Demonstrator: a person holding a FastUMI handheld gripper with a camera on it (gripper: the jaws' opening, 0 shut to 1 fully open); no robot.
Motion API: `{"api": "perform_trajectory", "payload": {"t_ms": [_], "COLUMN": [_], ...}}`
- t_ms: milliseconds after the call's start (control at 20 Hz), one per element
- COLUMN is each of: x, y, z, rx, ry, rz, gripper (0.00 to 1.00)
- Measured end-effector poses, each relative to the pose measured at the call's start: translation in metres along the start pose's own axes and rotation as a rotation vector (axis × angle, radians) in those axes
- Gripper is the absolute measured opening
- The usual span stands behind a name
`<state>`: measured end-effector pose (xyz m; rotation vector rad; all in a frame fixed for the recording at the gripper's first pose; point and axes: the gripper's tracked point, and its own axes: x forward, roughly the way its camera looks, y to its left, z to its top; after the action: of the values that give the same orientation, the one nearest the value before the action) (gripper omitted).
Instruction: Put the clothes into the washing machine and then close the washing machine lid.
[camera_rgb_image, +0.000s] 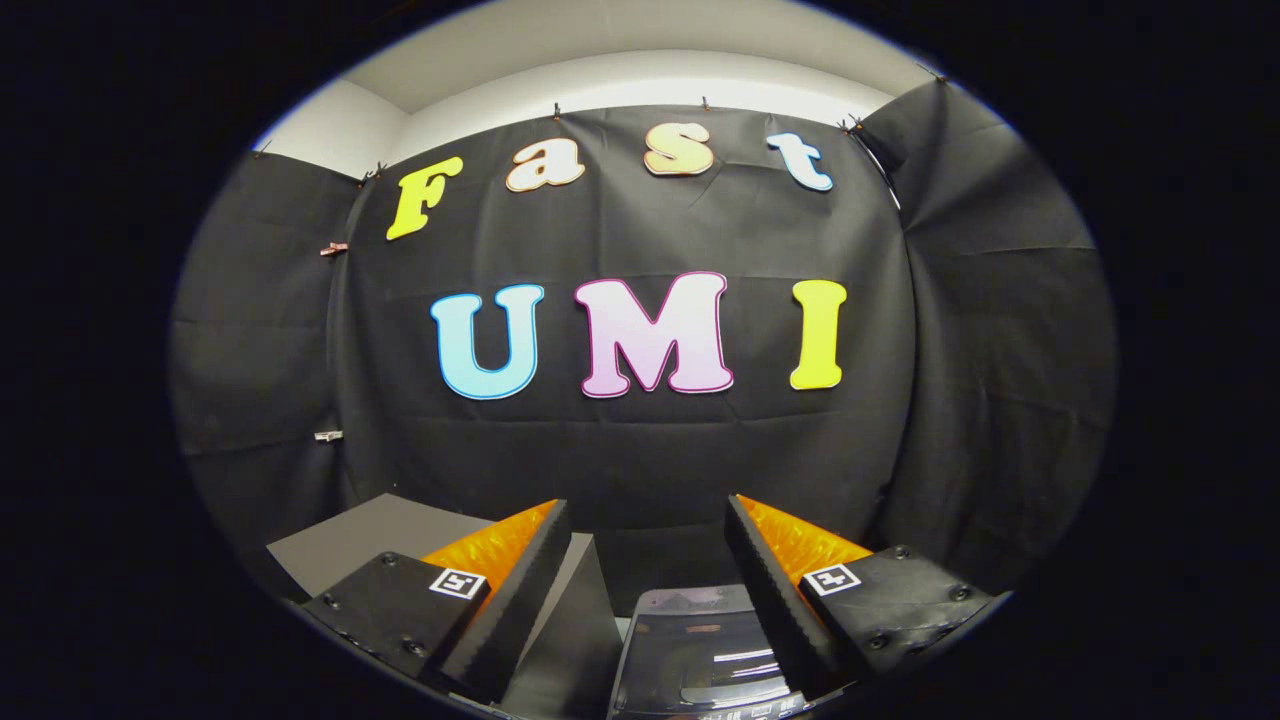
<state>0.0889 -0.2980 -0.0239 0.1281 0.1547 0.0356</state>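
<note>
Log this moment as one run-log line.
gripper: open, empty | washing machine: below, between fingers, glossy lid seen | clothes: none gripped | phase: approach

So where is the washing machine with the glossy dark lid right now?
In the gripper view, the washing machine with the glossy dark lid sits low between the open gripper fingers, nearer the right one, with a grey tabletop behind the left finger.

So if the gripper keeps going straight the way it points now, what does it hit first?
Most likely the black cloth wall beyond the open gripper, with nothing between the jaws. The washing machine lid lies below that line, under the fingers. Depth is hard to judge here.
</note>
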Motion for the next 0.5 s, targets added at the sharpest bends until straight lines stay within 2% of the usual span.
{"api": "perform_trajectory", "payload": {"t_ms": [500], "x": [0.0007], "y": [-0.0006], "z": [-0.0066], "rx": [0.001], "ry": [0.02], "rz": [0.0], "gripper": [0.99]}}
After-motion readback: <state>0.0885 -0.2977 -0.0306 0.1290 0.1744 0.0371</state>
